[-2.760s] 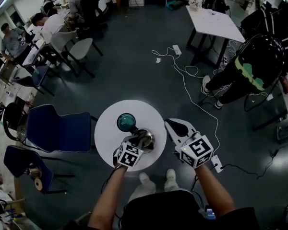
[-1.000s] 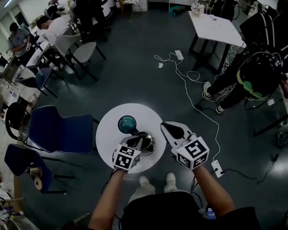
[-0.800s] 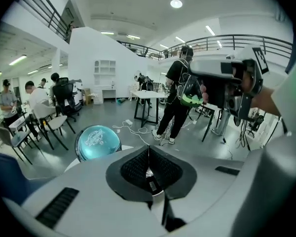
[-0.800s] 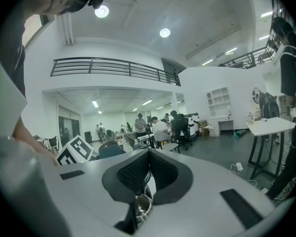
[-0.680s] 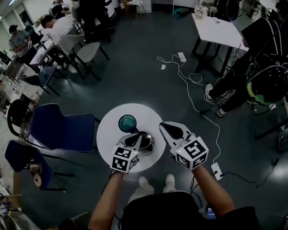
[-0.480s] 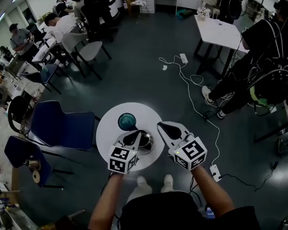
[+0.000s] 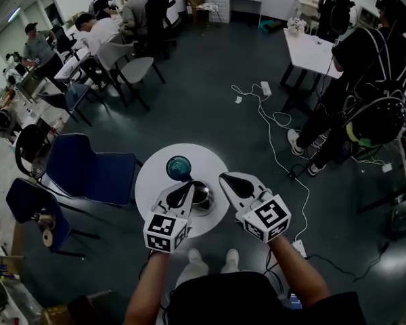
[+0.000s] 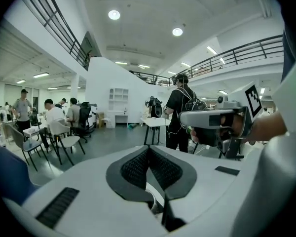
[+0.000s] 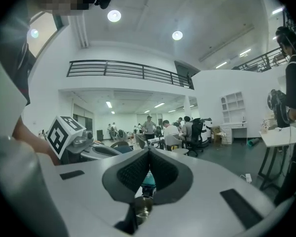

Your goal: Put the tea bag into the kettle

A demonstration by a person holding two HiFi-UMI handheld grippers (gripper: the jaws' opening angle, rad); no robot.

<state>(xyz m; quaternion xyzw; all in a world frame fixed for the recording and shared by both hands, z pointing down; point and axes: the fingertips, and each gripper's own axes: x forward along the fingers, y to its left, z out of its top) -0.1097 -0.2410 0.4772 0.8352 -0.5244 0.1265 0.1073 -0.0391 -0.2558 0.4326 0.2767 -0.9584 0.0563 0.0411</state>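
Observation:
A shiny metal kettle (image 7: 201, 196) stands on the round white table (image 7: 152, 181), its open top facing up. No tea bag shows in any view. My left gripper (image 7: 189, 184) is shut and lies just left of the kettle, its tips by the rim. The right gripper (image 7: 222, 177) is also shut and hovers off the kettle's right side. In the right gripper view the kettle (image 9: 141, 207) shows through the gap under the closed tips of the right gripper (image 9: 149, 152). The left gripper (image 8: 149, 148) has nothing between its tips in its own view.
A teal cup (image 7: 178, 168) stands on the table just behind the kettle. A blue chair (image 7: 88, 178) is close on the left. White cables (image 7: 274, 131) run over the floor at the right, near a person in black (image 7: 365, 93).
My left gripper has drawn back from over the kettle toward the table's front edge, which uncovers the kettle's open top. The right gripper has moved slightly left.

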